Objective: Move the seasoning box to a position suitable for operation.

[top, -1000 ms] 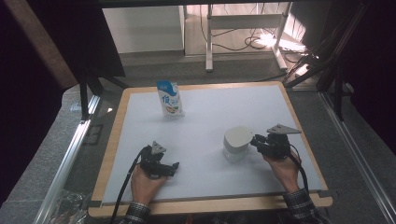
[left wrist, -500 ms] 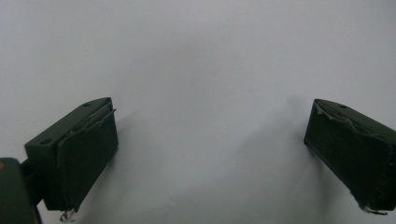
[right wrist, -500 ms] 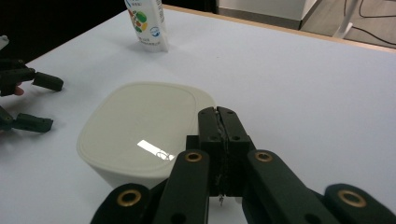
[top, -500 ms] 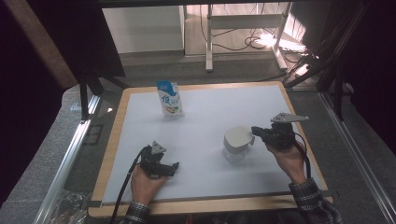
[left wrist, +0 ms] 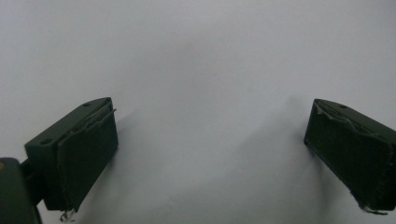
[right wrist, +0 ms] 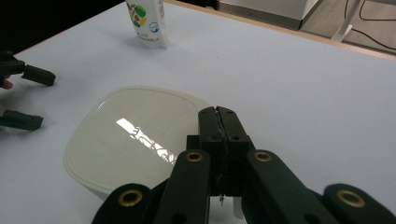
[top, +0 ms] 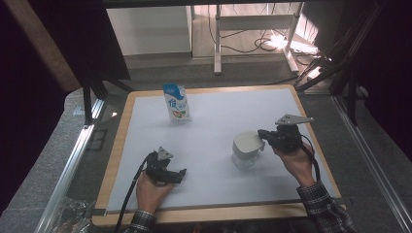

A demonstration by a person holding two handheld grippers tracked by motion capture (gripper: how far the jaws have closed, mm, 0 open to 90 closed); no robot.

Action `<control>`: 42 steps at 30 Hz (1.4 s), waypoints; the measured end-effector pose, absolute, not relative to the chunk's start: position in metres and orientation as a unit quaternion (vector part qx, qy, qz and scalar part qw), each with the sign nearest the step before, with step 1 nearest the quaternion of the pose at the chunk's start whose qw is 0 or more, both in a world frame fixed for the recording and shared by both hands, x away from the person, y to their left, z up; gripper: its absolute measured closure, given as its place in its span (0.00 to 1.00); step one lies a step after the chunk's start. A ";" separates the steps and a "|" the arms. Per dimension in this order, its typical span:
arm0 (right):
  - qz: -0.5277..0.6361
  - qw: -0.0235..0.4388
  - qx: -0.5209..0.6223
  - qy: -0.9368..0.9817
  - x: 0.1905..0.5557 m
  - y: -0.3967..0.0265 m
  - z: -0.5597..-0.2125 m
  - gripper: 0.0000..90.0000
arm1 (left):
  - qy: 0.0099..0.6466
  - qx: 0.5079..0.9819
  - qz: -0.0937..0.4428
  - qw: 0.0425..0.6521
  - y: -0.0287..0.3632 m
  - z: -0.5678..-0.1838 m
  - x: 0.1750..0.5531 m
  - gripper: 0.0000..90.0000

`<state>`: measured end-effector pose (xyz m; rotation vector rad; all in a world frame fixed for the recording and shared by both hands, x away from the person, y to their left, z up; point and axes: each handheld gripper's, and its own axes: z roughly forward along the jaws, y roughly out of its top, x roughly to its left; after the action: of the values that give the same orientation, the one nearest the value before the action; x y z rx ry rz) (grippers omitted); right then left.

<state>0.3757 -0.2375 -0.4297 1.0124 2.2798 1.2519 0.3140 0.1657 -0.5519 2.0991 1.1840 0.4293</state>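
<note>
White lidded container (top: 247, 147) is approached by the right gripper (right wrist: 218, 116), jaws pressed together; these should be spread before grasping. Left gripper (left wrist: 210, 144) is spread, idle.

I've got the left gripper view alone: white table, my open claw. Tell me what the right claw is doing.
Observer: The right claw is shut, its tip at the edge of a white lidded container. Whether it pinches anything there, I cannot tell.
Operator: List whatever else is on the table.
Observer: One carton, upright near the far edge, apart from the container.
Operator: Now place my claw against those two.
Observer: The left claw sits low at the near left of the table, touching neither, and opens towards the container's side.
</note>
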 end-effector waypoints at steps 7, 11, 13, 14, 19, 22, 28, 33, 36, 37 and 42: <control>0.440 0.178 0.356 0.805 0.376 -0.239 -0.431 1.00 | 0.455 0.806 0.165 0.340 0.166 -0.552 0.314 0.03; 0.440 0.179 0.354 0.805 0.376 -0.239 -0.431 1.00 | 0.455 0.806 0.165 0.340 0.166 -0.552 0.314 0.03; 0.442 0.179 0.354 0.805 0.376 -0.239 -0.431 1.00 | 0.456 0.806 0.165 0.340 0.166 -0.552 0.314 0.03; 0.442 0.180 0.354 0.804 0.377 -0.240 -0.432 1.00 | 0.456 0.806 0.164 0.340 0.166 -0.552 0.314 0.03; 0.445 0.181 0.351 0.804 0.377 -0.240 -0.432 1.00 | 0.455 0.806 0.165 0.340 0.166 -0.552 0.314 0.03; 0.444 0.182 0.349 0.805 0.377 -0.240 -0.432 1.00 | 0.455 0.806 0.165 0.340 0.166 -0.552 0.314 0.03; 0.439 0.187 0.352 0.805 0.378 -0.241 -0.434 1.00 | 0.456 0.806 0.164 0.340 0.166 -0.552 0.314 0.03; 0.432 0.189 0.359 0.806 0.381 -0.245 -0.440 1.00 | 0.453 0.808 0.164 0.338 0.166 -0.552 0.314 0.03; 0.434 0.186 0.361 0.805 0.382 -0.246 -0.444 1.00 | 0.453 0.808 0.165 0.338 0.166 -0.552 0.314 0.03; 0.432 0.187 0.361 0.805 0.382 -0.246 -0.445 1.00 | 0.453 0.808 0.165 0.338 0.166 -0.552 0.314 0.03; 0.436 0.179 0.367 0.802 0.384 -0.250 -0.451 1.00 | 0.453 0.808 0.165 0.338 0.166 -0.552 0.314 0.03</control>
<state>0.3839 -0.2502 -0.4508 1.0365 2.2681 1.2321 0.3141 0.1659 -0.5518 2.1061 1.1801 0.4292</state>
